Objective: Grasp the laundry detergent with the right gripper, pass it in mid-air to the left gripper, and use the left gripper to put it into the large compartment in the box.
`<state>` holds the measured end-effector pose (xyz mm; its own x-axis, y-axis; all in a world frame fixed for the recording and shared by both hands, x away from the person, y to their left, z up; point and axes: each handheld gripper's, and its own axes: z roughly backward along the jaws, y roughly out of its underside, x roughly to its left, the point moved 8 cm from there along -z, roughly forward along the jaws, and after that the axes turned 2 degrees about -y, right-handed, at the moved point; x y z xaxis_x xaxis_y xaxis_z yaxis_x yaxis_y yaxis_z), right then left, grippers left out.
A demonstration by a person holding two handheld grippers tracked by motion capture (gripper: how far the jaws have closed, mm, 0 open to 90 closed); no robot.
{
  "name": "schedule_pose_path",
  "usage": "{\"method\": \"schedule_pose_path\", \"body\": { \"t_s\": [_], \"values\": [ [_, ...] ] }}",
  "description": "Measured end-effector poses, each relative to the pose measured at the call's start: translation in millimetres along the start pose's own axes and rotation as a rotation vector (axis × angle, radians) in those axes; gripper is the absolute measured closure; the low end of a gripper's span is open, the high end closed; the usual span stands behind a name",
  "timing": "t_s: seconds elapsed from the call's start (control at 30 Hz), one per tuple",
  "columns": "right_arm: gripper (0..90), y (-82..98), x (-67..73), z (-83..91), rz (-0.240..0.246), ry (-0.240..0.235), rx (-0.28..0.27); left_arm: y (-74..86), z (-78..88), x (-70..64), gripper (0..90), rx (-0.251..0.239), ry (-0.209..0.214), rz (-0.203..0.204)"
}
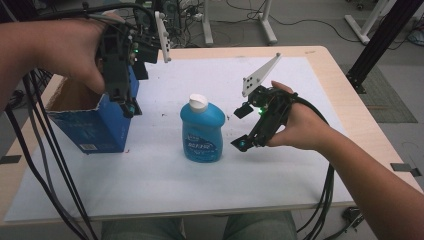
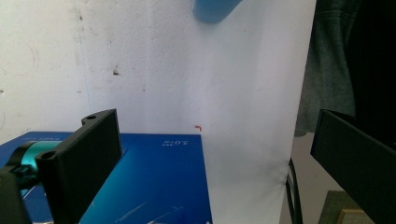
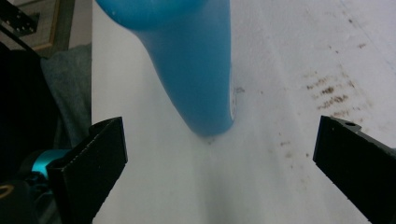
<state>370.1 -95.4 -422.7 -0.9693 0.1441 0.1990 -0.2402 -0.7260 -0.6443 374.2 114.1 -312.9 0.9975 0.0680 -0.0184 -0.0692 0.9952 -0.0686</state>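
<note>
So, quick rundown of where this one's at:

Bottle: squat blue plastic bottle with a white flip cap (image 1: pixel 202 129), standing upright mid-table on the white paper sheet (image 1: pixel 280 165), nothing touching it.

Box: open-topped blue cardboard box (image 1: pixel 92 125) at the left side of the sheet, near the bottle but clearly apart from it.

Right gripper (image 1: pixel 243 142): just beside the bottle on its right, angled down toward it. In its own view the jaws are spread wide with the bottle's blue body (image 3: pixel 196 70) ahead between them — nothing pinched yet.

Left gripper (image 1: pixel 129 107): hanging over the box's right edge, jaws spread and empty; its view looks down the box's blue wall (image 2: pixel 154 182).

Step in hand: looks like the reach for the bottle, probably to drop it in the box — my guess.

Next move: slide the right jaws around the bottle's body, squeeze firmly enough that the smooth plastic won't slip, then lift straight up.
</note>
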Motion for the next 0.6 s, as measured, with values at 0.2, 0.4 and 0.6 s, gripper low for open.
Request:
{"method": "schedule_pose_path", "body": {
  "t_s": [0.2, 0.4, 0.6],
  "values": [
    [1.9, -5.2, 1.9, -13.5, -0.005, -0.016, -0.040, 1.4, 0.5, -1.8, 1.8, -0.006, 0.000, 0.001],
    [1.9, -8.1, 4.0, -25.8, -0.006, -0.033, -0.074, 2.6, 1.2, -2.3, 1.8, -0.004, -0.002, 0.000],
    [1.9, -10.5, 5.2, -35.7, -0.004, -0.039, -0.105, 2.9, 0.9, -2.6, 1.8, -0.003, -0.002, -0.002]
  ]
}}
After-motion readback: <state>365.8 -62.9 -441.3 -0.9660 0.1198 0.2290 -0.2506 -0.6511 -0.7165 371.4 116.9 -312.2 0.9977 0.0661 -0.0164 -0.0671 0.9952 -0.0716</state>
